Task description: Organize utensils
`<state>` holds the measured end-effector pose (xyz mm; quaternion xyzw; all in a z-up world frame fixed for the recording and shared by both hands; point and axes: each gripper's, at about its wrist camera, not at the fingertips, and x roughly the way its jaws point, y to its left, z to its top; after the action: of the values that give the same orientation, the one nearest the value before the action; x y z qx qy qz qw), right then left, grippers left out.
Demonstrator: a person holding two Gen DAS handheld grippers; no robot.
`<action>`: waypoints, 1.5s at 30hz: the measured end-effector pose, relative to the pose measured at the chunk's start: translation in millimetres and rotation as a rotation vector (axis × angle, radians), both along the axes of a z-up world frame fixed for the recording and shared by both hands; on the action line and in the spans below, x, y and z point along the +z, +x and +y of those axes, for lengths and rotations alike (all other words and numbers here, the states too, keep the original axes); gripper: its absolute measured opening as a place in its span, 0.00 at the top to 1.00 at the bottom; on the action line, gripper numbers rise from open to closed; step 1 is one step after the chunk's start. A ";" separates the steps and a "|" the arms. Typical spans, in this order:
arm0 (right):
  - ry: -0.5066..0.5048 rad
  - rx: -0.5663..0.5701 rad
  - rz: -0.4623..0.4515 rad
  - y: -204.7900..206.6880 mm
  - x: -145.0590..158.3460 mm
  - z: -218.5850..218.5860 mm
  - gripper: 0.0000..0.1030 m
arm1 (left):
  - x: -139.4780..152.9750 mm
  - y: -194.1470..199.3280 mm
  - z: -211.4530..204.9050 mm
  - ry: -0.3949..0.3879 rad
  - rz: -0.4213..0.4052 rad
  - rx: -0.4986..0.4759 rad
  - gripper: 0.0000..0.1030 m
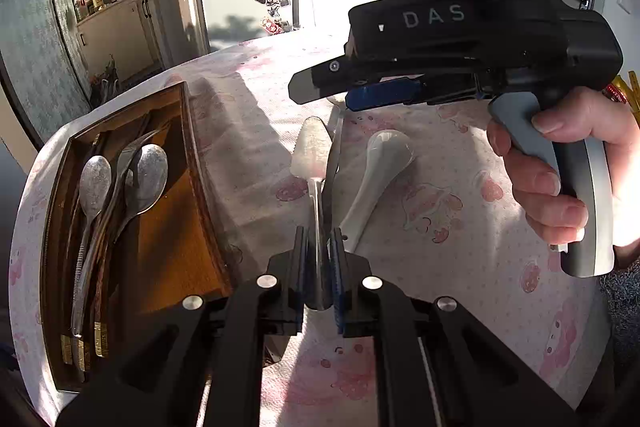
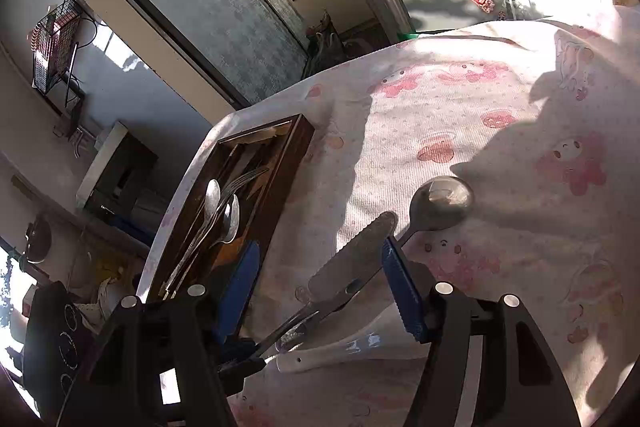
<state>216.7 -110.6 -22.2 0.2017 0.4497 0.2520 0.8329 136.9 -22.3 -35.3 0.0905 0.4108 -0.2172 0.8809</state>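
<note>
Left claw (image 1: 320, 259) clamps the cake server's (image 1: 314, 151) handle.

The wooden tray (image 1: 192, 163) sits at the table's left edge with two metal spoons (image 1: 94, 183) and a fork lying lengthwise inside. Just right of it are a serrated cake server (image 1: 312, 151), a white ceramic spoon (image 1: 376, 171) and a big metal spoon (image 2: 440, 203), flat on the cloth.

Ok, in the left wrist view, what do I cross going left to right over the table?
Wooden tray with metal spoons → cake server, its handle in the left gripper → white ceramic spoon → hand holding the right gripper.
</note>
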 end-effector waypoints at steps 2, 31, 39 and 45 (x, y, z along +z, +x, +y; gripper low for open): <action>0.022 0.000 0.021 9.8 -5.9 1.9 0.41 | 2.6 3.2 0.5 -0.006 -0.003 0.012 0.88; -0.052 -0.043 0.130 31.6 -20.8 17.1 0.72 | 10.0 11.6 11.0 -0.051 -0.009 0.078 0.70; 0.003 -0.057 0.085 29.9 -10.2 10.9 0.62 | -4.3 26.4 -1.0 0.061 -0.001 0.075 0.45; 0.019 -0.065 0.095 31.8 -14.6 1.9 0.62 | -14.4 55.2 -6.8 0.036 0.044 0.113 0.74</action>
<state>248.5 -108.6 -36.8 0.2356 0.4794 0.2190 0.8165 192.2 -29.1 -49.7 0.0780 0.4385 -0.1616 0.8807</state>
